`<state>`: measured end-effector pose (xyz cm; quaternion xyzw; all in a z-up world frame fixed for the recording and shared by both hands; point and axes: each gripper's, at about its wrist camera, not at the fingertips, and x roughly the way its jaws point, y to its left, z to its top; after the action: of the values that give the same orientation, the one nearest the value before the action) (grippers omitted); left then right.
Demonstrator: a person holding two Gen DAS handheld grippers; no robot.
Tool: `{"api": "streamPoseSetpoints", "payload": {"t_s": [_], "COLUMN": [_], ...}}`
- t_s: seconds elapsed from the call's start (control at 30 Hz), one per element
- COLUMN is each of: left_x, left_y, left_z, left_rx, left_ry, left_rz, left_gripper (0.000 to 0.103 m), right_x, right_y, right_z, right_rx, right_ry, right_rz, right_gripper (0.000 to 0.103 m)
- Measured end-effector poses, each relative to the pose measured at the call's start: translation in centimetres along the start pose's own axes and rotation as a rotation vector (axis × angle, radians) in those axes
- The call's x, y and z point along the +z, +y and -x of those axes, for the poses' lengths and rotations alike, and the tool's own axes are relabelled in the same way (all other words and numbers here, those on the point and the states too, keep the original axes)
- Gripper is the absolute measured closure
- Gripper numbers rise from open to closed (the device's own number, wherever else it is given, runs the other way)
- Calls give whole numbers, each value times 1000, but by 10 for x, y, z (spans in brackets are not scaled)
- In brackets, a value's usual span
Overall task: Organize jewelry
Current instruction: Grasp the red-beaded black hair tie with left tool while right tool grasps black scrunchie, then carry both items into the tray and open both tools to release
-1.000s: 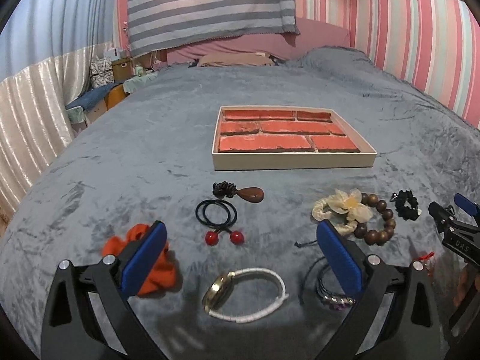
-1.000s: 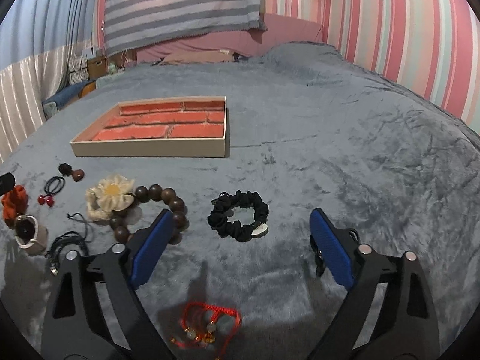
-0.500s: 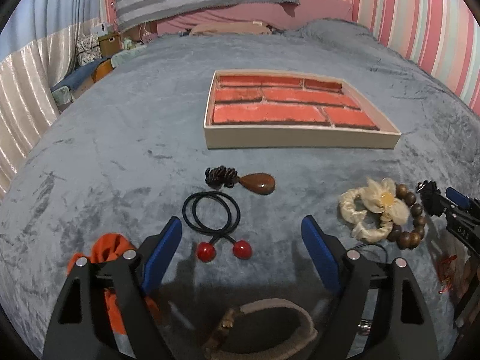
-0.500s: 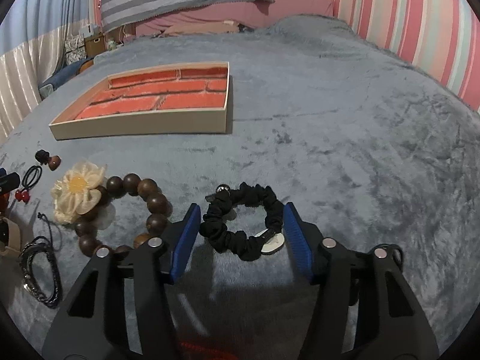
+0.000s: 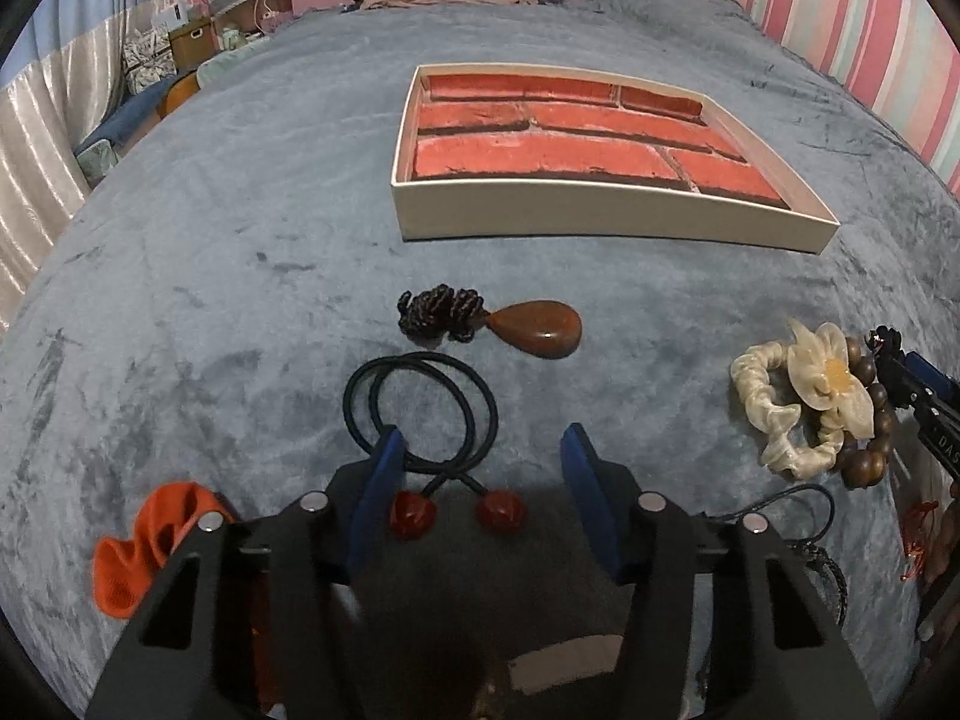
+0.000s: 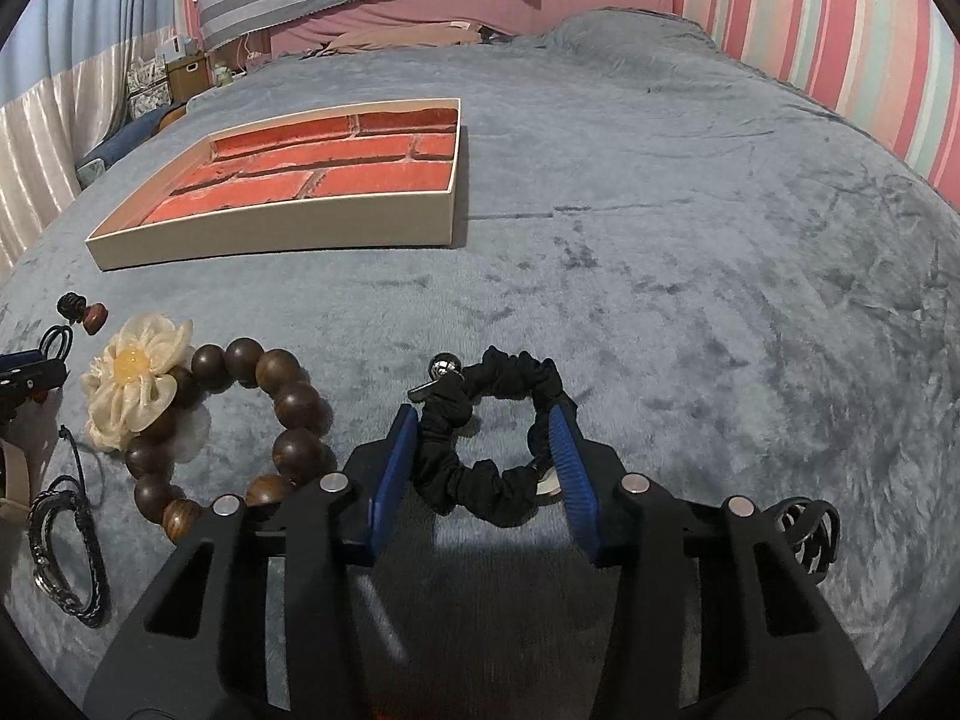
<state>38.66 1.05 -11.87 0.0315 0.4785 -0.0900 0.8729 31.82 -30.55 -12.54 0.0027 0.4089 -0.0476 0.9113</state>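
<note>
— What do we have under everything?

— We see a bed point(image 5: 240, 228) covered in grey-blue plush. Toward its head lies a shallow box point(image 5: 600, 222) with a brick-patterned floor.

— And nearer the foot?

— We count a black hair tie with red balls point(image 5: 444, 420), a brown teardrop pendant point(image 5: 540, 330), an orange scrunchie point(image 5: 150, 546), a cream flower scrunchie point(image 6: 135, 384), a wooden bead bracelet point(image 6: 288, 408), a black scrunchie point(image 6: 498, 420) and a braided dark bracelet point(image 6: 66, 558).
</note>
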Motion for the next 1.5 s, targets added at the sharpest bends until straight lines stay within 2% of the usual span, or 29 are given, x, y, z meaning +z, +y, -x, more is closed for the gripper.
{"api": "streamPoseSetpoints", "payload": {"t_s": [0.13, 0.27, 0.37, 0.43, 0.5, 0.63, 1.13, 1.37, 1.5], "left_x": [5, 6, 7, 7, 7, 4, 3, 15, 32], "left_y": [7, 11, 12, 14, 13, 15, 16, 16, 13], "left_z": [-7, -10, -11, -11, -11, -9, 27, 48, 63], "left_rx": [-21, -43, -37, -30, -25, -35, -74, -83, -91], "left_ry": [18, 22, 23, 19, 12, -1, -126, -172, -208], "left_rz": [16, 28, 32, 29, 20, 28, 66, 76, 73], "left_gripper": [69, 73, 83, 92, 96, 99, 100, 100, 100], "right_x": [1, 2, 4, 5, 5, 5, 8, 26, 43], "right_y": [0, 3, 6, 6, 5, 4, 3, 2, 4], "right_z": [-3, -8, -13, -16, -16, -15, 0, 16, 25], "right_rx": [1, 1, 43, 63, 72, 90, 115, 125, 128], "right_ry": [3, 12, 33, 42, 41, 40, -14, -65, -99], "right_rz": [1, 18, 24, 18, 15, 9, 6, -6, -1], "right_gripper": [62, 66, 84, 86, 88, 90, 92, 92, 93]}}
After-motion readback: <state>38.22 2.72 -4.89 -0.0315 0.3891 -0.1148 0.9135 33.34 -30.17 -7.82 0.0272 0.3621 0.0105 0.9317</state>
